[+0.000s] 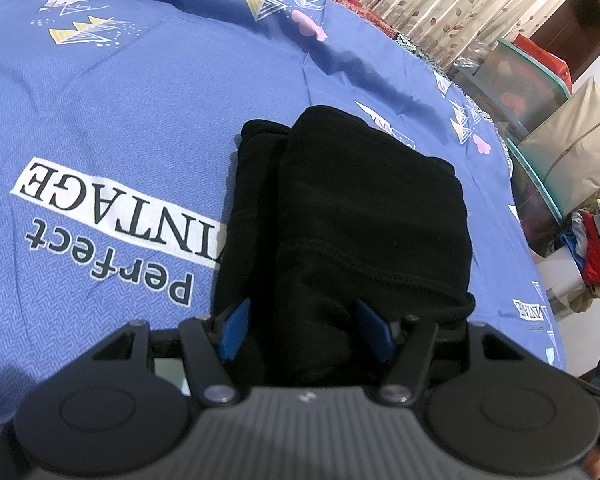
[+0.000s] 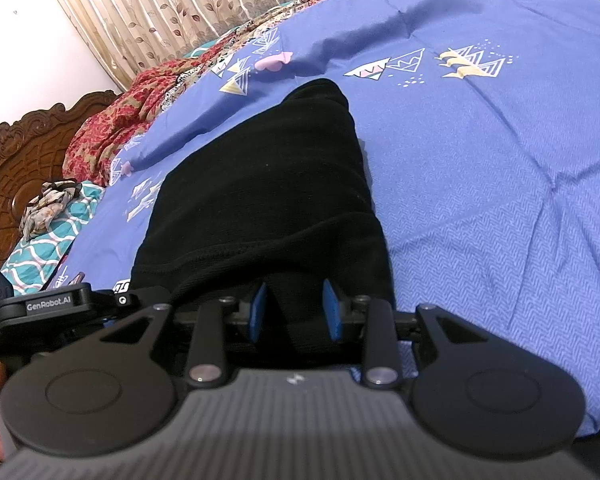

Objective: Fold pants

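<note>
You worked over a bed spread with a blue sheet (image 1: 140,120) printed with triangles, pink clouds and the words "Perfect VINTAGE". Behind it hung a beige curtain (image 2: 180,4) with a leaf pattern beside a plain white wall (image 2: 32,40), and a carved brown wooden headboard (image 2: 16,168) stood at one end with red floral bedding (image 2: 108,128) bunched near it. Off the bed's far side you had clear storage bins (image 1: 528,84) with teal rims and a pile of coloured clothes (image 1: 596,244).

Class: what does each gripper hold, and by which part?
Both the left gripper and right gripper grip the folded black pants at their near edge.
</note>
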`<state>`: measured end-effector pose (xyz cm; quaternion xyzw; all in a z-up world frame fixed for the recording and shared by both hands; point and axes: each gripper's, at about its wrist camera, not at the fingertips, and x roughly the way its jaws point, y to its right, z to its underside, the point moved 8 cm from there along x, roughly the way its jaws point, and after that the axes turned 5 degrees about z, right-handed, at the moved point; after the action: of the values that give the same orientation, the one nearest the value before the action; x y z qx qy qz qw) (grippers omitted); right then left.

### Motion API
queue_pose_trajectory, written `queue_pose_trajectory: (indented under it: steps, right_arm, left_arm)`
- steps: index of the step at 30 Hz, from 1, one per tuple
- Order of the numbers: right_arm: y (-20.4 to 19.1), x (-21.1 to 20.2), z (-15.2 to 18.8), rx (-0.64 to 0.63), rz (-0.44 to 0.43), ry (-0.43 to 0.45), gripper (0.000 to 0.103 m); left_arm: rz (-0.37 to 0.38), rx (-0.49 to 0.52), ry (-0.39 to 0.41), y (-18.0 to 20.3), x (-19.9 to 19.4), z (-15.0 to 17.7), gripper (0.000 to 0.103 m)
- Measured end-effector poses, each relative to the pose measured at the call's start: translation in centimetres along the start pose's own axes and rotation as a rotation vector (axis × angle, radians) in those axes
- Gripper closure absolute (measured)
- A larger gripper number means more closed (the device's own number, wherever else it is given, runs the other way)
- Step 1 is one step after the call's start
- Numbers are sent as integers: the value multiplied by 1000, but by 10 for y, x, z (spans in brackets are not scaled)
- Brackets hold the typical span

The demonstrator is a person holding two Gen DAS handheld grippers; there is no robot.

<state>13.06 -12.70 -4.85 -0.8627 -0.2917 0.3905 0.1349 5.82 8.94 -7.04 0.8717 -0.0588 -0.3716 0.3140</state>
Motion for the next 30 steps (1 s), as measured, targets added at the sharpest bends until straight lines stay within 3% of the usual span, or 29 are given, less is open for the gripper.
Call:
queue_pose_trajectory:
  steps: [26,30]
  right_arm:
    - [0,0,0,0,0,0,69]
    - [0,0,0,2,-1,0,69]
  left_arm:
    - [2,0,1,0,-1,0,44]
    - [2,9,-4,2,1,1,38]
